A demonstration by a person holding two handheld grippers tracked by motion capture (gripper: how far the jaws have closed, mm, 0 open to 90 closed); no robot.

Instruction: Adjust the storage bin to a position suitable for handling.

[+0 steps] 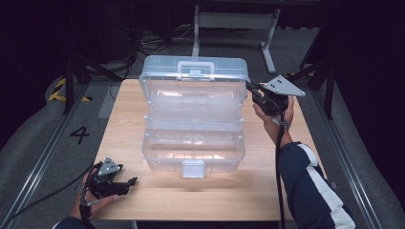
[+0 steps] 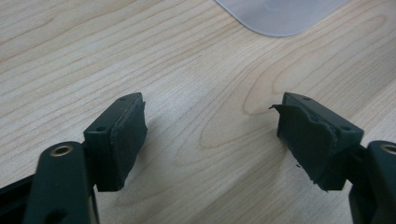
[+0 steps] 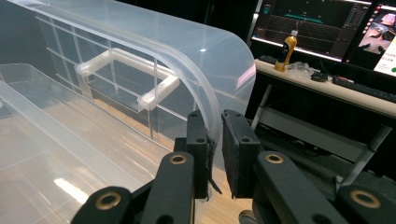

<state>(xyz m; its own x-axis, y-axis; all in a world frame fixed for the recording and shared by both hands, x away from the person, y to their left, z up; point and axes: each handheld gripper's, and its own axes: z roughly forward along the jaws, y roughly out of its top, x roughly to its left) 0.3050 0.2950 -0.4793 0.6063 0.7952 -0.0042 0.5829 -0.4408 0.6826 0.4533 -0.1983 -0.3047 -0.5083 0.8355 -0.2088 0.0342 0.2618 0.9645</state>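
A clear plastic storage box (image 1: 193, 152) stands open in the middle of the wooden table (image 1: 267, 191), its lid (image 1: 195, 81) raised upright at the back, handle (image 1: 195, 69) on top. My right gripper (image 1: 249, 87) is shut on the lid's right edge; in the right gripper view the curved rim of the lid (image 3: 205, 70) sits pinched between the two jaws of my right gripper (image 3: 215, 140). My left gripper (image 1: 126, 183) rests low at the table's front left, open, with bare wood between its pads (image 2: 128, 135). A corner of the box (image 2: 280, 14) shows beyond it.
A white latch (image 1: 193, 168) hangs on the box's front wall. Behind the table stand a white metal frame (image 1: 236, 21) and cables on the grey floor. A desk with monitors (image 3: 322, 28) and a yellow bottle (image 3: 287, 49) lies beyond the lid.
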